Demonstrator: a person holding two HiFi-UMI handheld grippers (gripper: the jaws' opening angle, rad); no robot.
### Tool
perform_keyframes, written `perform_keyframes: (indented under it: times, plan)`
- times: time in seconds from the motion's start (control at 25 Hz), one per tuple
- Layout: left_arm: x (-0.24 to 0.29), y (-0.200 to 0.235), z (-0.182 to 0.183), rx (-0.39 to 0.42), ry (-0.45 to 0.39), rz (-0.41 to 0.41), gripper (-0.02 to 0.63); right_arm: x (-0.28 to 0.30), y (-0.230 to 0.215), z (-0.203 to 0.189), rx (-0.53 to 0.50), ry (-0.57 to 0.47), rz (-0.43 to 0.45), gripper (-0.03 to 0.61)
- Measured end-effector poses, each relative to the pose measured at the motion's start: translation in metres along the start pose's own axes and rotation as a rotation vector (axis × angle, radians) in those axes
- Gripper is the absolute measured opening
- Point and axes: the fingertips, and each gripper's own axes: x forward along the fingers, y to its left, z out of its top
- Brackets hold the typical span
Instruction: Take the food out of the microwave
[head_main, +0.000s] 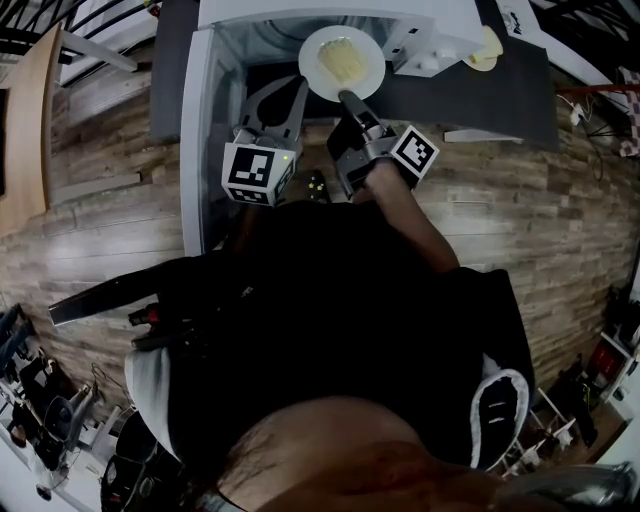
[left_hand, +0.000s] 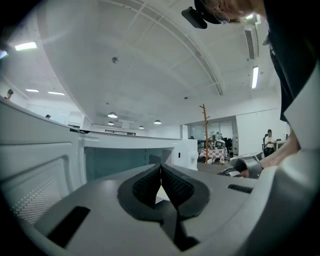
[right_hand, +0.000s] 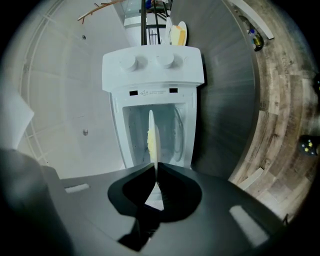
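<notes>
A white plate (head_main: 340, 62) with yellow food (head_main: 343, 58) is at the mouth of the open white microwave (head_main: 440, 30). My right gripper (head_main: 350, 98) is shut on the plate's near rim. In the right gripper view the plate (right_hand: 152, 131) shows edge-on between the jaws of the right gripper (right_hand: 154, 167), with the food (right_hand: 148, 141) on its left face and the microwave (right_hand: 152, 75) behind. My left gripper (head_main: 285, 100) sits just left of the plate, shut and holding nothing. The left gripper (left_hand: 161, 167) faces the microwave's cavity (left_hand: 122, 160) in its own view.
The microwave's door (head_main: 195, 140) stands open at the left. The microwave sits on a dark counter (head_main: 500, 95) over a wood-pattern floor. A second plate of yellow food (head_main: 484, 50) lies right of the microwave. An office room with desks is in the background.
</notes>
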Motion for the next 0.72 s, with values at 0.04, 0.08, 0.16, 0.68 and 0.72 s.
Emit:
perform_keyframes:
  times: [0.04,0.08,0.16,0.68,0.72]
  plan:
    - [0.001,-0.002,0.000,0.002,0.000,-0.001,0.008,-0.004,0.000,0.002,-0.004,0.000,0.000,0.009]
    - [0.003,-0.004,0.001,0.004,0.000,-0.001,0.008,-0.009,0.001,0.004,-0.005,0.001,0.000,0.009]
    - [0.005,-0.012,0.002,0.002,0.001,-0.006,0.008,-0.018,0.004,0.006,-0.004,0.007,0.000,0.009]
    - [0.022,-0.052,0.008,-0.011,-0.006,-0.065,0.006,-0.061,0.017,0.018,-0.073,0.018,0.036,0.009]
    - [0.024,-0.053,0.008,-0.008,-0.004,-0.068,0.008,-0.064,0.018,0.020,-0.083,0.020,0.039,0.009]
